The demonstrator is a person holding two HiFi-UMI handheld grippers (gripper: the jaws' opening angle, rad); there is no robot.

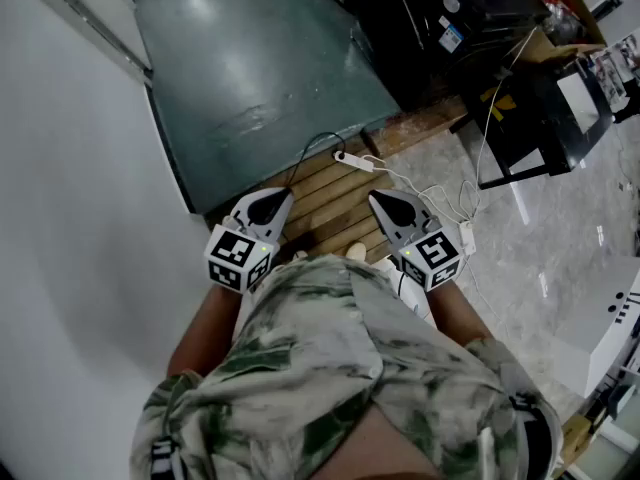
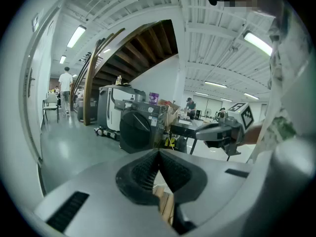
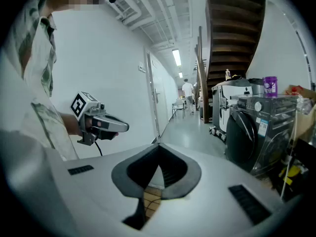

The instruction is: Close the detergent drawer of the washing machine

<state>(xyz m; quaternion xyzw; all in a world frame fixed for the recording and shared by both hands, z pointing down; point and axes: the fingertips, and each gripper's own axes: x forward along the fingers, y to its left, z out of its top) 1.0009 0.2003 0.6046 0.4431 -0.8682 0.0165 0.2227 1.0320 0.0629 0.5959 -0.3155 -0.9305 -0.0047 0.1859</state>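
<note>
Hovering over wooden slats [image 1: 330, 208], left gripper [image 1: 283, 197] and right gripper [image 1: 378, 201] sit side by side. Both pairs of fingers closed together, empty

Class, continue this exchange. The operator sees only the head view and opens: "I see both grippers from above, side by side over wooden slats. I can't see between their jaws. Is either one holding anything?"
Observer: No. In the left gripper view, the left gripper has its jaws pressed together with nothing between them.
Operator: And the other one?
Observer: The right gripper is shut and empty too, as its own view shows.
Operator: Where is the machine's front?
Observer: The dark front-loading washing machine with a round door faces the grippers from across the floor. Neither gripper touches it.
</note>
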